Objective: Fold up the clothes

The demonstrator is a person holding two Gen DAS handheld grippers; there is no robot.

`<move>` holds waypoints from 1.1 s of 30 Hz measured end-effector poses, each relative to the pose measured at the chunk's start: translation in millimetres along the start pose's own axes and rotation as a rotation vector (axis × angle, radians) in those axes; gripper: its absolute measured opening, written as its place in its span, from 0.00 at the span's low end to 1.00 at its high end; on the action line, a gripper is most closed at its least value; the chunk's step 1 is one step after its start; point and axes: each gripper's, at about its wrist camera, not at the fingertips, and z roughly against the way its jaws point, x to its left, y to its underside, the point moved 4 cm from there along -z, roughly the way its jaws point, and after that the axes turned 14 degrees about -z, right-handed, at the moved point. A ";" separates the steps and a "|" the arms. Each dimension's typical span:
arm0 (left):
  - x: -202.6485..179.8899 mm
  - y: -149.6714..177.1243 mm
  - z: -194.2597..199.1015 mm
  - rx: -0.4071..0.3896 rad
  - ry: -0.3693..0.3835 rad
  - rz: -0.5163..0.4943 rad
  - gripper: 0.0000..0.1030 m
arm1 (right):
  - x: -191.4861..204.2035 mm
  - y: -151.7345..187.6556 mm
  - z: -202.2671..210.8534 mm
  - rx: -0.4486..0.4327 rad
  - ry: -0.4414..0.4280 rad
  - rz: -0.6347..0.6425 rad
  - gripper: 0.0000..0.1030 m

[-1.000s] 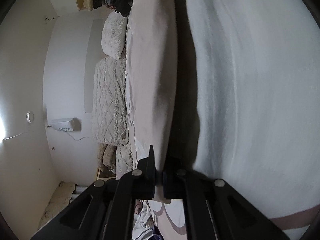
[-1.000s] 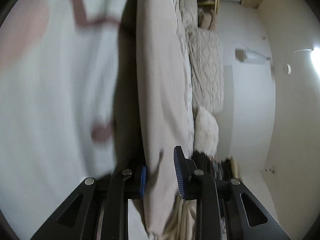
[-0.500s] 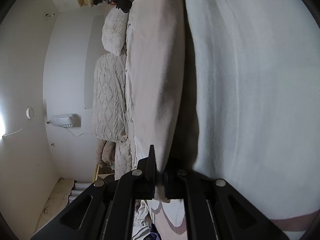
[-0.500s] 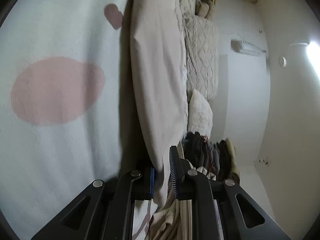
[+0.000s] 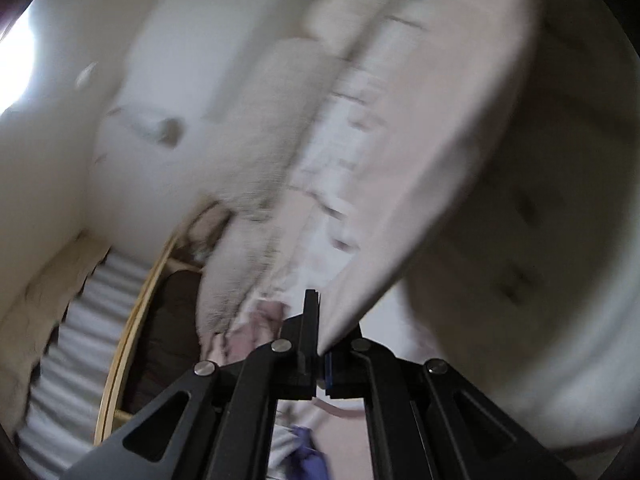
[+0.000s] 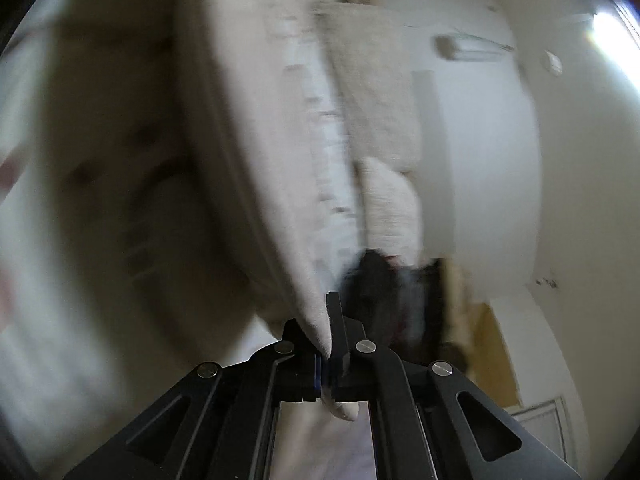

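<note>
1. Left tongs [image 5: 318, 344]: fingers pressed together, pinching an edge of the white garment [image 5: 520, 208]. Cloth leaves the tips at lower centre of the left wrist view and fans out to the upper right.
2. Right tongs [image 6: 329, 344]: fingers also pressed together, pinching the same garment [image 6: 120, 168]. A fold of cloth runs down between the fingers and a small tail pokes out below them at lower centre.
3. Garment location: held up in front of both cameras. It fills the right half of the left wrist view and the left half of the right wrist view. Faint pinkish marks at the far left edge of the right wrist view; can't make out what they are.
4. Both frames heavily motion-blurred, fine detail is gone.
5. Behind the garment: bed [image 5: 360, 128] with pale bedding, and a knitted cream pillow [image 6: 376, 92] against the wall.
6. Dark clothes pile [image 6: 384, 280] just right of the right tongs' tips, mid-frame.
7. White wall [image 5: 168, 32] in the upper left of the left wrist view, with a bright light [image 5: 20, 44] at the far left edge. Same light [image 6: 616, 36] at the upper right of the right wrist view.
8. Blue-purple fabric [image 5: 308, 452] at bottom centre of the left wrist view, between the tong arms; can't identify it.
</note>
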 end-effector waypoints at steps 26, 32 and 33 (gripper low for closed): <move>230.3 -59.9 35.2 -0.104 -0.401 0.166 0.02 | -239.1 -155.1 -23.4 -0.104 0.205 -0.308 0.03; 117.9 -16.2 75.2 -0.175 -0.387 -0.186 0.02 | -187.2 -109.5 23.6 -0.147 0.138 -0.166 0.03; 87.4 -4.0 79.8 -0.178 -0.345 -0.241 0.02 | -168.6 -92.9 31.9 -0.136 0.104 -0.144 0.03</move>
